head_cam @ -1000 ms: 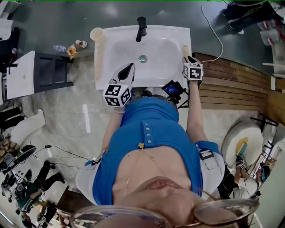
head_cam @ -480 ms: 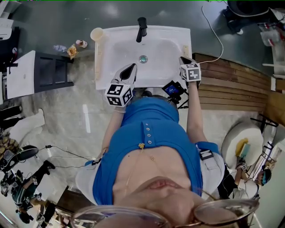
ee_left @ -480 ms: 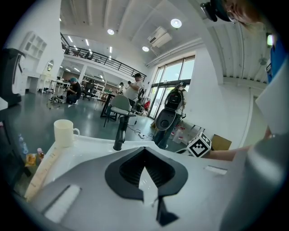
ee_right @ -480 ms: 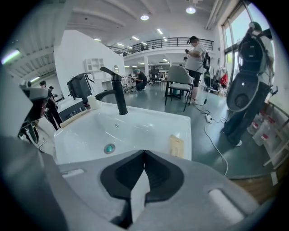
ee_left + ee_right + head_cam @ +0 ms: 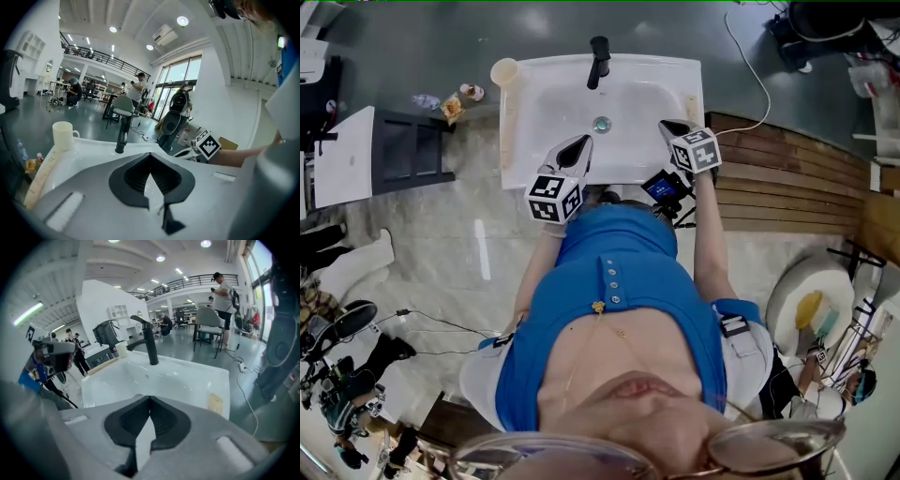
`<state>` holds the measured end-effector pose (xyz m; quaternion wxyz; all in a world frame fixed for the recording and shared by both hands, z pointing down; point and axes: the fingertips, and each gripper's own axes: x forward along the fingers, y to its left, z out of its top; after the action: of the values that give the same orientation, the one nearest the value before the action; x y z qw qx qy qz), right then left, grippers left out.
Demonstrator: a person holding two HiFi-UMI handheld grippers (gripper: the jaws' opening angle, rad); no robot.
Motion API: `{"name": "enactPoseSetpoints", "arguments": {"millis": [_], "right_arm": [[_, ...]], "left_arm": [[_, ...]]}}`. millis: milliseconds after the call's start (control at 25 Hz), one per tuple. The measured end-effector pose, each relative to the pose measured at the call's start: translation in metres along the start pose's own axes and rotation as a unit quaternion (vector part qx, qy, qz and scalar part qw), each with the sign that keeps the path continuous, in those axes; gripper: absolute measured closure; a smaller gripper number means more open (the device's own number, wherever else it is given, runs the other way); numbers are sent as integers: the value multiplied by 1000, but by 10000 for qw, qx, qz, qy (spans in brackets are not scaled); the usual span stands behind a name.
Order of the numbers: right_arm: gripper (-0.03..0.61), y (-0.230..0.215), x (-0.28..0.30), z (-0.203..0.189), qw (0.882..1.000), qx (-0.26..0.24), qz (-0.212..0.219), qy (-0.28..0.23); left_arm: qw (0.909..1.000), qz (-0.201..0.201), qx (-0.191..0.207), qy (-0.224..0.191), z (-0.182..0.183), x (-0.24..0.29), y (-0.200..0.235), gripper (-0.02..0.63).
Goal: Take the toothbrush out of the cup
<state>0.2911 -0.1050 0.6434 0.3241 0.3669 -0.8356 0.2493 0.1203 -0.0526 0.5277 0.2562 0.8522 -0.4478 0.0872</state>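
White sink (image 5: 623, 62) sits upper centre in the head view, with a black faucet (image 5: 598, 58) at its top edge; the cup (image 5: 503, 71) stands on its upper-left corner; a long beige strip (image 5: 508, 127) lies along the left rim below the cup, toothbrush or not I cannot tell; left gripper (image 5: 577, 142) and right gripper (image 5: 666, 126) hover over the basin's lower part, each with jaws together on nothing.

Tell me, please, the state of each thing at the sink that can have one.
left tongs, shut, nothing between them.
right tongs, shut, nothing between them.
cup, upright, looks empty.
faucet, no water running.
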Motion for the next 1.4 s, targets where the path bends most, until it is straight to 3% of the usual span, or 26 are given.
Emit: {"name": "enactPoseSetpoints", "arguments": {"millis": [360,880,1200,1400], "right_arm": [[577,36,2,16,9961,-763,450,-28],[577,85,-13,60,9869,-1277,877,-441],[577,111,-25,82,9798,-1390,1037,-992],[577,126,-37,100,9692,-1545,1155,-1529]], "left_arm": [[9999,-18,38,116,-4,1,-2,614],[9998,-63,141,101,-1,8,-3,612],[9996,-91,264,41,7,11,-9,613],[9992,-84,374,-61,15,9,-10,613]]}}
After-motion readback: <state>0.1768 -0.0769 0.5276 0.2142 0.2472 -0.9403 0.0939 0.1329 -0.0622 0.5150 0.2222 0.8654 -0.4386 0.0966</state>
